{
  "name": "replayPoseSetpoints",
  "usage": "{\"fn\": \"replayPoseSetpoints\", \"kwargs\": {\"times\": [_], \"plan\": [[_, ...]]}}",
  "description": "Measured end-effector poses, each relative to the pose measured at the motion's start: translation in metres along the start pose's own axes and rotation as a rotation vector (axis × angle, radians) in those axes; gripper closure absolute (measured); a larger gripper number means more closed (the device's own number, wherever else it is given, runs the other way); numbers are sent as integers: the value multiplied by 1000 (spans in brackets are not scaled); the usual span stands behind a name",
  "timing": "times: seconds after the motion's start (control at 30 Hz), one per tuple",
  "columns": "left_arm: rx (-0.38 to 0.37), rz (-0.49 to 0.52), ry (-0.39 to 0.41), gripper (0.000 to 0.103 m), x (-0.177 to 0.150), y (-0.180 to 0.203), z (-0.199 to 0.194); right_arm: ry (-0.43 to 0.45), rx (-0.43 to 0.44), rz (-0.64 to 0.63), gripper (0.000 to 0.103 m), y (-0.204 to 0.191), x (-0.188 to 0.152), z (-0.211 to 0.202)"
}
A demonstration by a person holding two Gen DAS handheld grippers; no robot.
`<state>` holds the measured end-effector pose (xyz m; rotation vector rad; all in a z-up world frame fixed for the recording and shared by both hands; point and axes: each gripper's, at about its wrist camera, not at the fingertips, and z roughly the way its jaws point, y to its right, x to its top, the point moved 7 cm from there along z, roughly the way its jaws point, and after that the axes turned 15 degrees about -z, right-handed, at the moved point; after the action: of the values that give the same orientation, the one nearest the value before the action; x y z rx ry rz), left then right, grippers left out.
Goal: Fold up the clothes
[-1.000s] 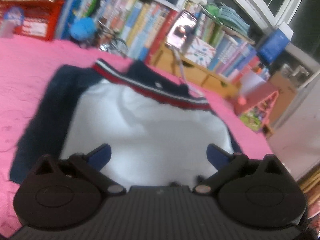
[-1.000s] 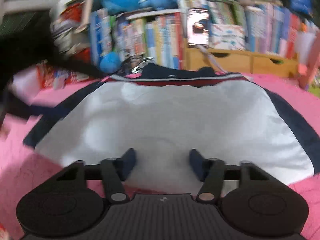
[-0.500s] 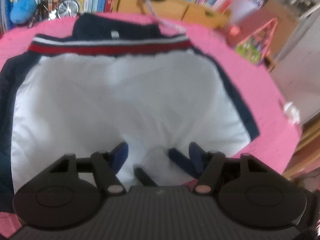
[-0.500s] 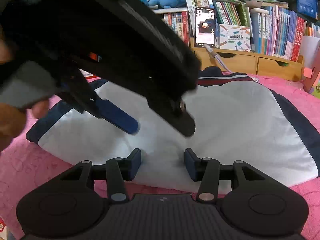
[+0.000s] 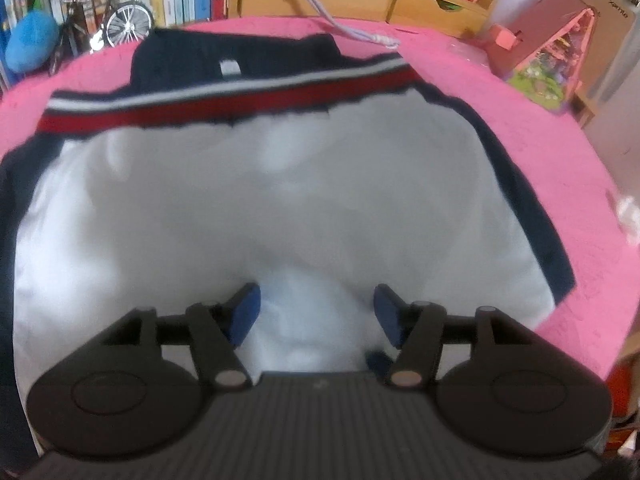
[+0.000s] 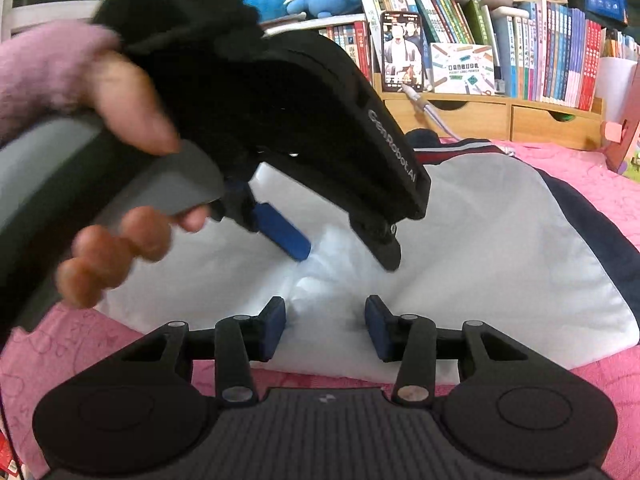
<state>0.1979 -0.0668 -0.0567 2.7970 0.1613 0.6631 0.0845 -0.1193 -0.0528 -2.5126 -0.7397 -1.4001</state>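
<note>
A white top [image 5: 280,184] with navy sleeves and a red and white striped band [image 5: 224,100] lies flat on the pink bedcover [image 5: 540,152]. My left gripper [image 5: 316,312] points steeply down onto its near middle. Its jaws are opening, and a raised ridge of white cloth [image 5: 312,304] stands between the blue pads. In the right wrist view a hand [image 6: 120,240] holds that left gripper [image 6: 344,248], with puckered cloth under it. Just in front, my right gripper [image 6: 326,326] sits low at the hem. Its jaws are closing on a small fold of white cloth [image 6: 320,300], the pads still apart from it.
A bookshelf [image 6: 540,60] with wooden drawers [image 6: 500,120] runs along the far side of the bed. A phone [image 6: 402,52] on a stand leans there, its cable [image 5: 340,28] trailing onto the cover. A pink toy house [image 5: 548,52] stands right; a model bicycle [image 5: 116,20] and blue plush [image 5: 30,42] are left.
The left gripper has swung in over the white cloth, tipped downward and narrowed its jaws around a ridge of fabric. The right gripper stayed in place and its jaws narrowed a little.
</note>
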Motion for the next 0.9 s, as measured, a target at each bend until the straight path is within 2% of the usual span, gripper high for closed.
{"fn": "replayPoseSetpoints", "kwargs": {"times": [0.37, 0.47, 0.53, 0.6, 0.8, 0.9], "plan": [[119, 27, 86, 40, 48, -3, 33, 2, 6, 14, 59, 6, 0, 5], [135, 8, 112, 44, 62, -6, 39, 4, 6, 18, 59, 7, 0, 7], [127, -28, 112, 53, 65, -10, 37, 7, 7, 25, 60, 7, 0, 7], [95, -59, 89, 55, 62, -16, 30, 9, 8, 32, 60, 8, -1, 6], [16, -39, 8, 56, 20, -18, -9, 9, -7, 28, 60, 6, -1, 7], [-20, -26, -59, 56, -6, -14, -18, 1, -29, 13, 60, 2, -1, 6]]}}
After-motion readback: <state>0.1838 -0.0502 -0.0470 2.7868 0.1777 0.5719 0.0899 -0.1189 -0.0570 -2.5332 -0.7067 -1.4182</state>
